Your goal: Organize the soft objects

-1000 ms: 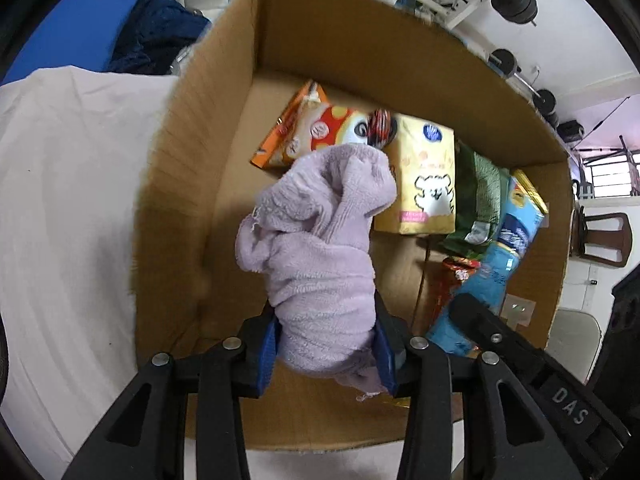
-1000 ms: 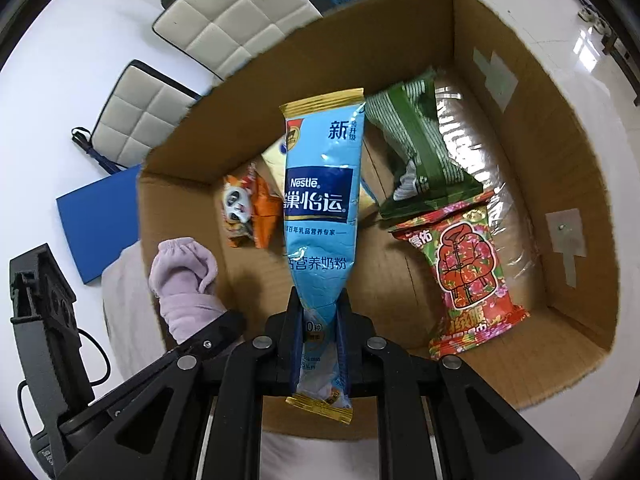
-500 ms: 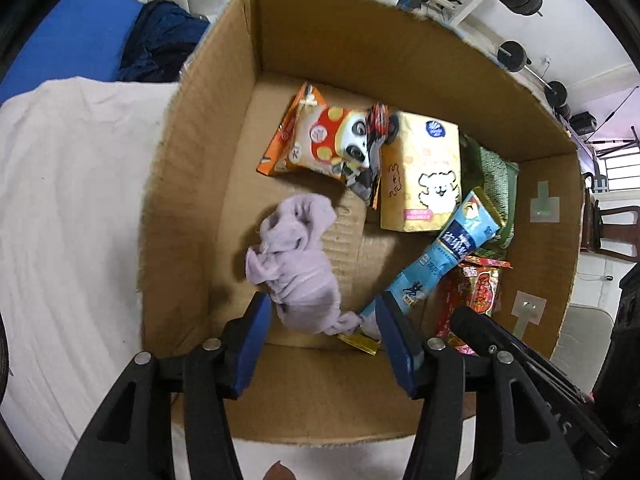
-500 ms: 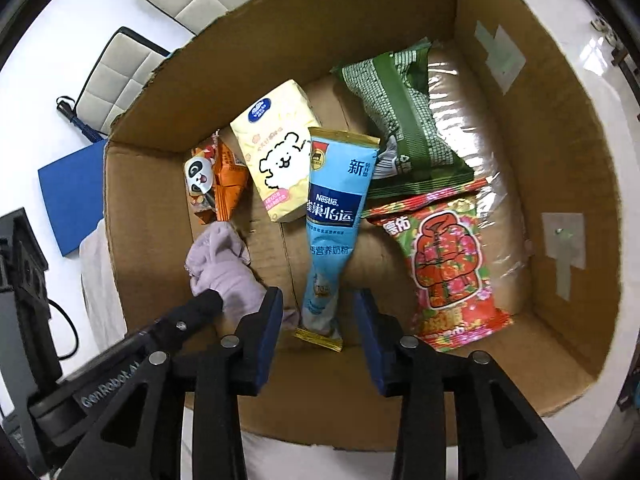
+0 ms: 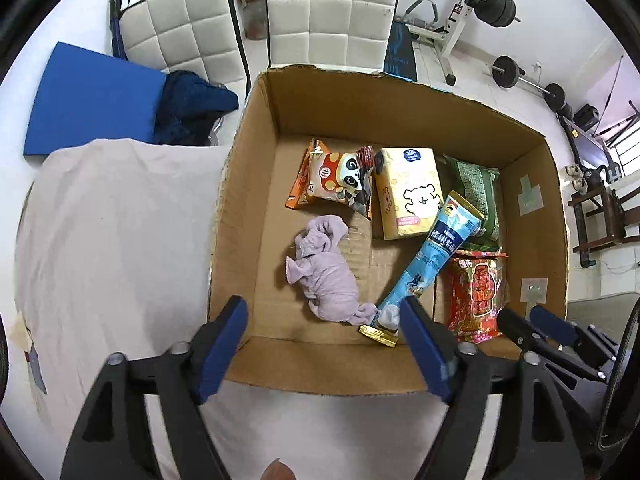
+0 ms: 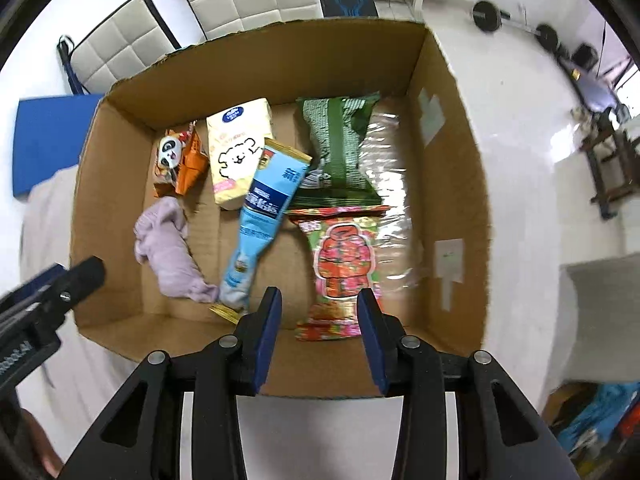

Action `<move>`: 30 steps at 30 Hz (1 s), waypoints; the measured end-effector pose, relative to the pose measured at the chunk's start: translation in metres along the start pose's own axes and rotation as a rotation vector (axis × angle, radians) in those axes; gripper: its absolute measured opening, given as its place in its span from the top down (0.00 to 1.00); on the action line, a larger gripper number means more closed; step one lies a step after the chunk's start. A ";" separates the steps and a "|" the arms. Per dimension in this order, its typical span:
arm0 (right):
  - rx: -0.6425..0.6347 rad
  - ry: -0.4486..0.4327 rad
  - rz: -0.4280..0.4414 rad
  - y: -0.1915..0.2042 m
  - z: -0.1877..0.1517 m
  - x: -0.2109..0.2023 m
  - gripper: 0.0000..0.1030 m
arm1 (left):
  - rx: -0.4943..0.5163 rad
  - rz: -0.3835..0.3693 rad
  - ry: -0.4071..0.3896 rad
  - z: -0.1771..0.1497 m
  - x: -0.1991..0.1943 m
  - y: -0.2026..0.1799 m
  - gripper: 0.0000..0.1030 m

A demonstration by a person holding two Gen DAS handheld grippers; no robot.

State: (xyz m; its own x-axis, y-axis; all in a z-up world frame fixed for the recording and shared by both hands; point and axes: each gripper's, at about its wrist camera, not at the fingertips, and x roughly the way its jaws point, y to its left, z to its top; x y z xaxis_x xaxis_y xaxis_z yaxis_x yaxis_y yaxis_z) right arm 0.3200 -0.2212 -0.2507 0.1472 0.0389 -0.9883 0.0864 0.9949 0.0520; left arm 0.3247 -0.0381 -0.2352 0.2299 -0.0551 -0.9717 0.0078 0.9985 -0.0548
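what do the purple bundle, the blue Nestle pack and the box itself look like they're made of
Purple bundle: seemingly fleece or terry cloth, matte, with a fuzzy nap and soft crumpled folds. Blue Nestle pack: likely glossy plastic film, with printed lettering and gold crimped ends. Box: corrugated cardboard, matte brown, with a ragged torn rim.

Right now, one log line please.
left gripper: open | right gripper: open | purple cloth, blue sachet: in box
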 end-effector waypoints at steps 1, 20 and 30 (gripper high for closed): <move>-0.005 -0.004 -0.002 -0.001 0.000 -0.006 0.52 | 0.000 0.000 -0.002 0.000 0.000 -0.001 0.15; -0.021 -0.108 -0.057 -0.003 -0.015 -0.040 0.01 | 0.000 0.052 -0.121 -0.016 -0.039 -0.003 0.00; -0.007 -0.263 -0.016 -0.015 -0.072 -0.149 0.01 | 0.002 0.052 -0.258 -0.067 -0.148 -0.008 0.00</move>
State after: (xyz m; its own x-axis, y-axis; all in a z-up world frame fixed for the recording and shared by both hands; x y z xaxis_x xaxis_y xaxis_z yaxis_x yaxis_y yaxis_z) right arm 0.2259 -0.2351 -0.1145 0.3975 -0.0017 -0.9176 0.0842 0.9958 0.0346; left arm 0.2251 -0.0385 -0.1065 0.4708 -0.0005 -0.8822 -0.0092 0.9999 -0.0055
